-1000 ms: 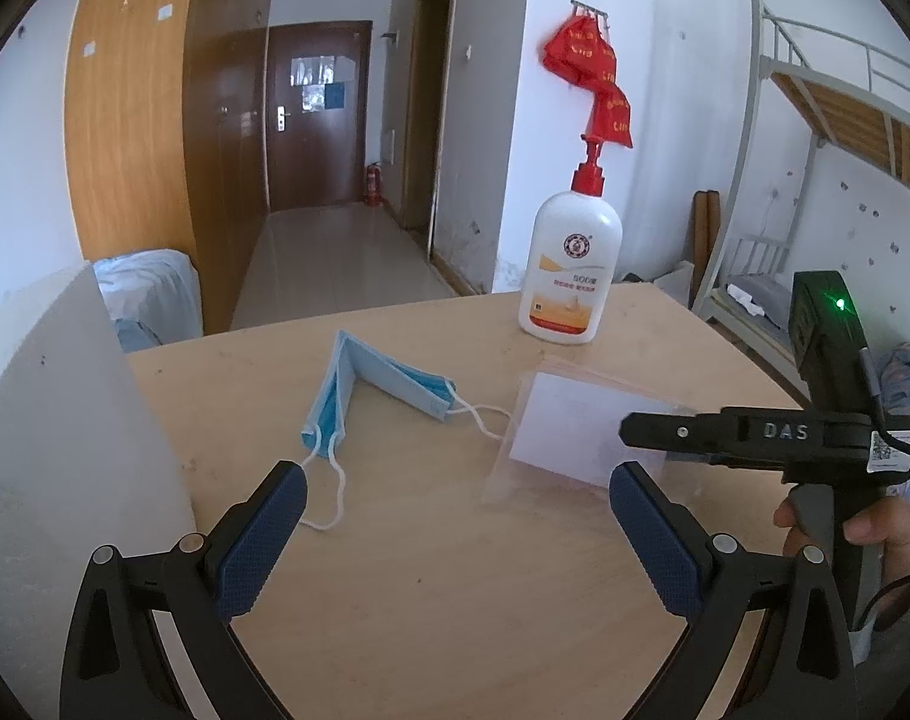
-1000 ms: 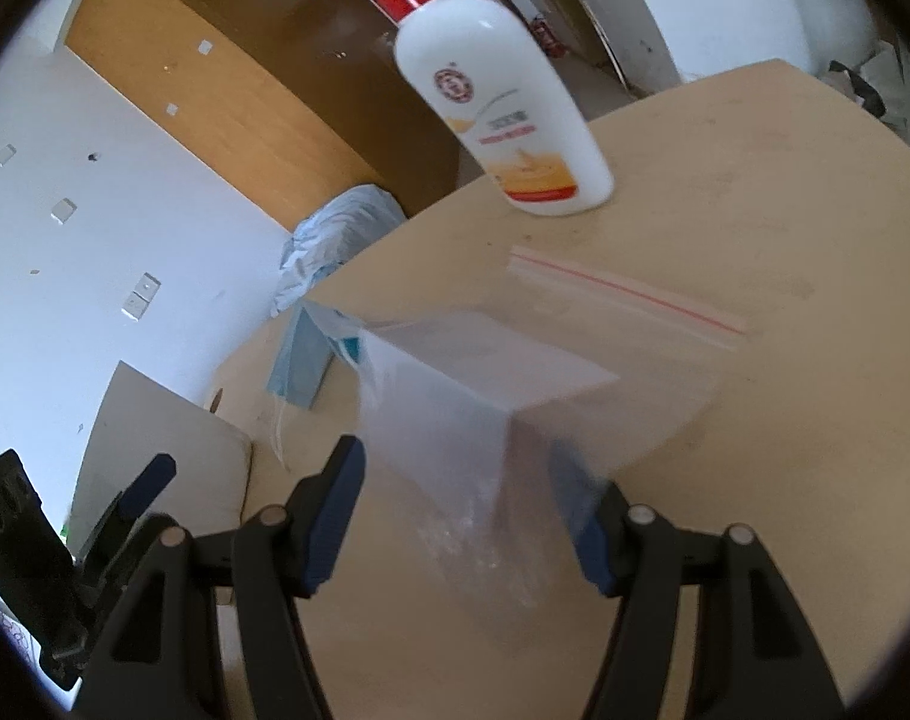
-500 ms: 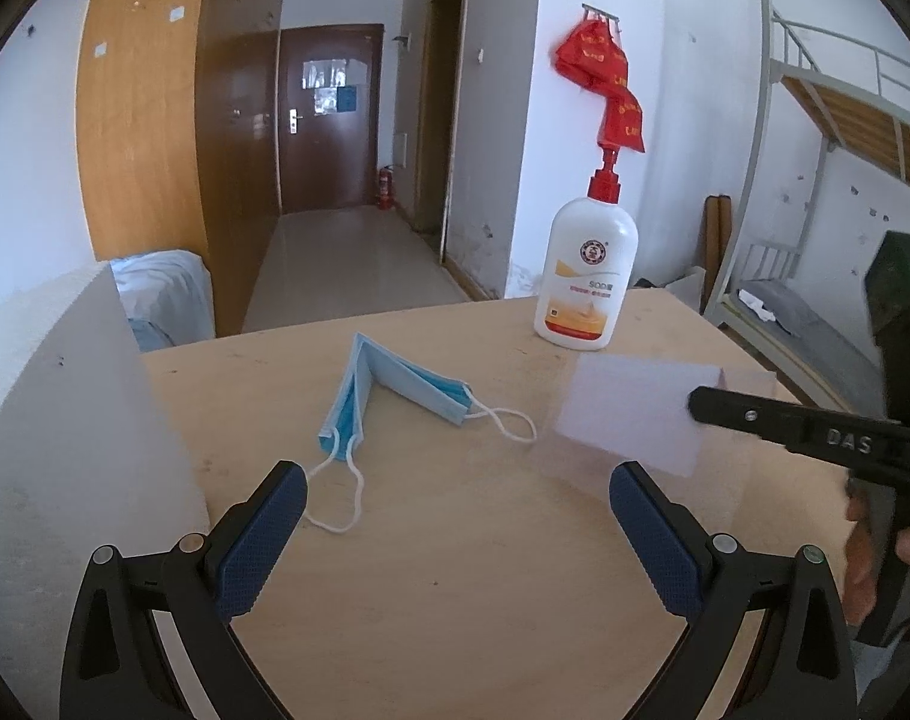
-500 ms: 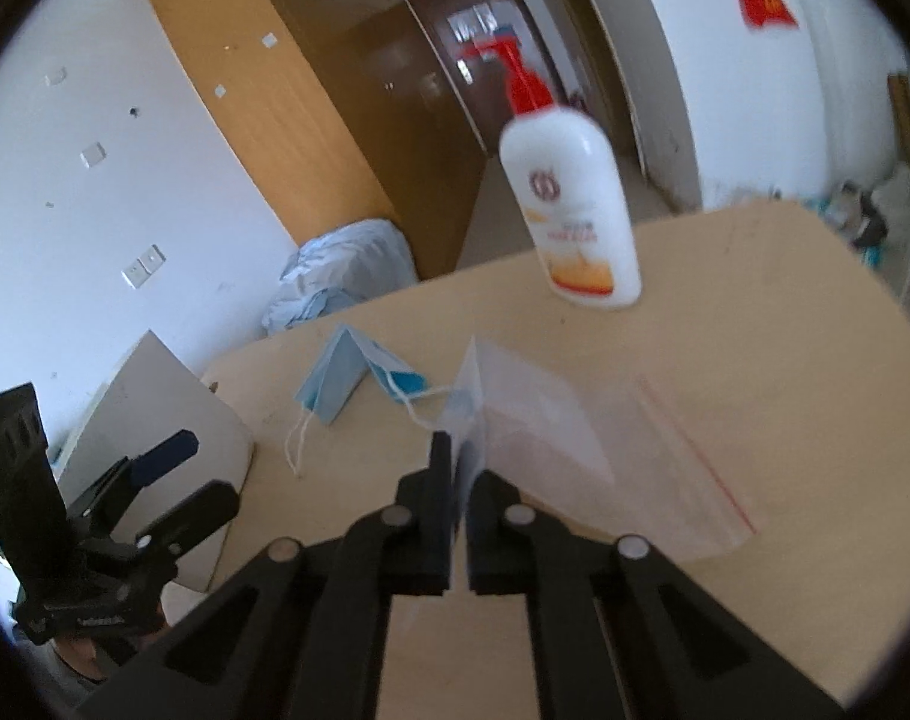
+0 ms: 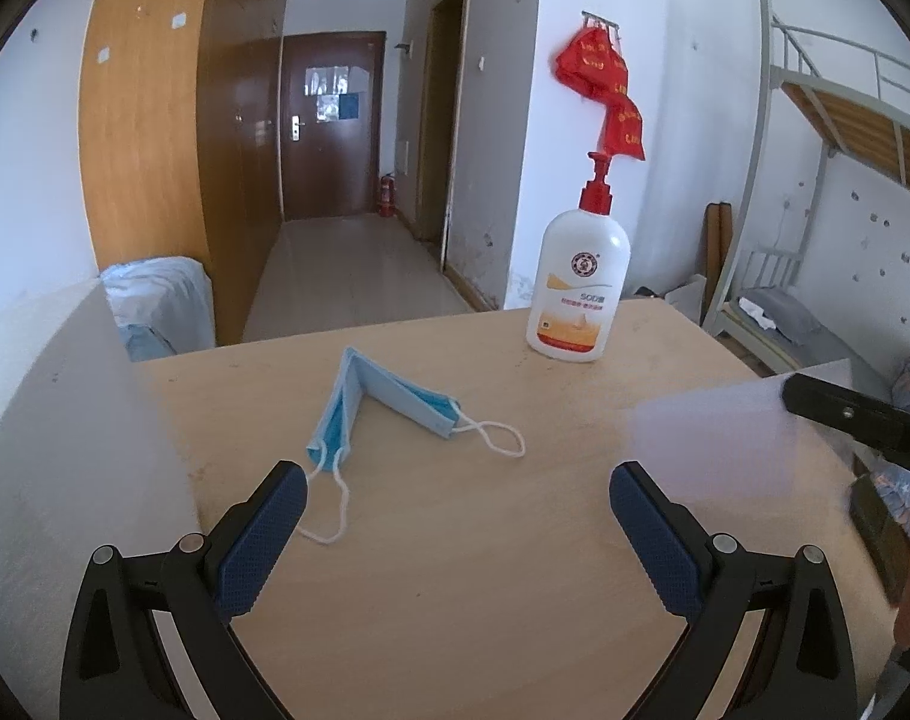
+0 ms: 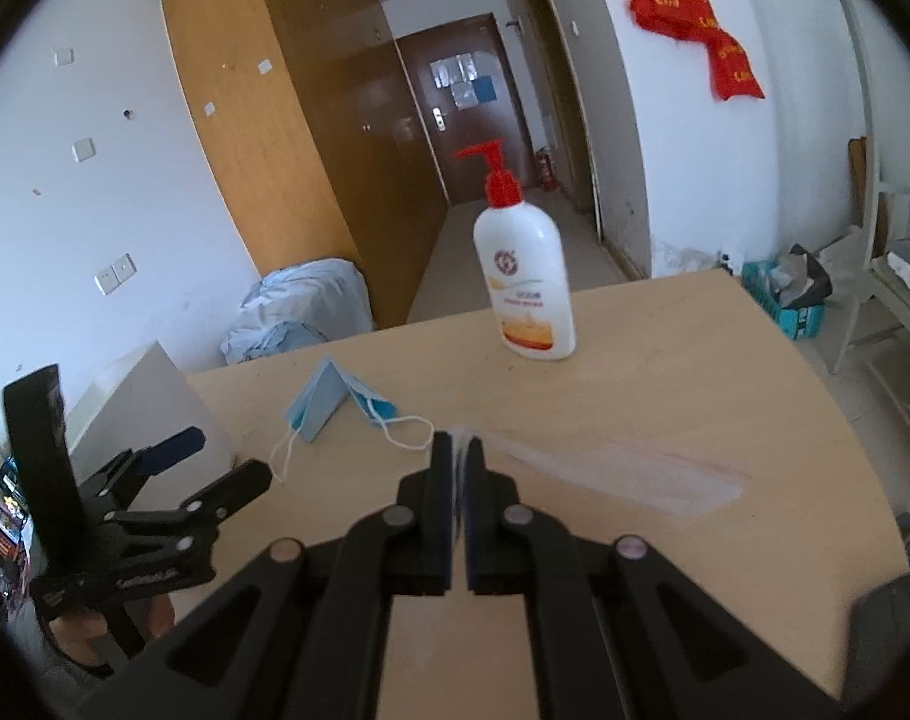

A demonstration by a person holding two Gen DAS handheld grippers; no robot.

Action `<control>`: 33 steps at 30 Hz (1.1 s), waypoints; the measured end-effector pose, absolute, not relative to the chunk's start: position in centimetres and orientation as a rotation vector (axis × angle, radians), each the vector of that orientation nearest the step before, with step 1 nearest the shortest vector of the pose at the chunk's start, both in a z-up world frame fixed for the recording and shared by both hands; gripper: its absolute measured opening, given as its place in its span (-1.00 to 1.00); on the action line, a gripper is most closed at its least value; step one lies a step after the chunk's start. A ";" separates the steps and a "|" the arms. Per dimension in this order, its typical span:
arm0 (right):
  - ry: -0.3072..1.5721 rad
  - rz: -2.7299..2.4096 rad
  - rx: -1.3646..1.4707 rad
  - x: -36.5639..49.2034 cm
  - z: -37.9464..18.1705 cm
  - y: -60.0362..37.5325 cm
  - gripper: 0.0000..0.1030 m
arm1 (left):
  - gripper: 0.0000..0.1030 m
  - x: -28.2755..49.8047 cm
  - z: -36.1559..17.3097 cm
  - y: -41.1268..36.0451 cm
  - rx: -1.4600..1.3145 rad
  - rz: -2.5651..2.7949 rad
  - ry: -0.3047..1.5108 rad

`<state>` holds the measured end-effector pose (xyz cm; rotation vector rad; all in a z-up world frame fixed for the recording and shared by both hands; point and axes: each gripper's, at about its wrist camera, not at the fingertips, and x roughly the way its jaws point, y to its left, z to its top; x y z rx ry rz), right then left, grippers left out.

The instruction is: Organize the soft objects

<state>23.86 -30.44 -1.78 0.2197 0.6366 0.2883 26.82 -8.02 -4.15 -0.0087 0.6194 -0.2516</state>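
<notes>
indoors, a pale wooden surface (image 5: 455, 570) carries a white pump bottle (image 5: 577, 291) with a red top near its far edge. nearer the middle lies a folded blue face mask (image 5: 389, 402), ear loops trailing. the right tool (image 6: 456, 450), fingers pressed together, pinches the edge of a clear zip bag (image 6: 610, 474) held up off the wood. the left tool (image 5: 455, 498) hangs spread and empty just short of the mask.

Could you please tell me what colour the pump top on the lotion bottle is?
The pump top is red, clearest in the right wrist view.
</notes>
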 end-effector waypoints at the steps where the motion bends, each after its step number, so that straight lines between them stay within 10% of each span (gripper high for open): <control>1: 0.625 0.283 0.221 23.7 -1.6 -30.6 -0.92 | 0.96 27.1 -4.1 -8.1 -0.019 -0.261 0.620; 33: 0.642 0.329 0.246 24.7 -2.9 -31.8 -0.92 | 0.96 40.5 -10.1 -9.5 -0.021 0.033 0.836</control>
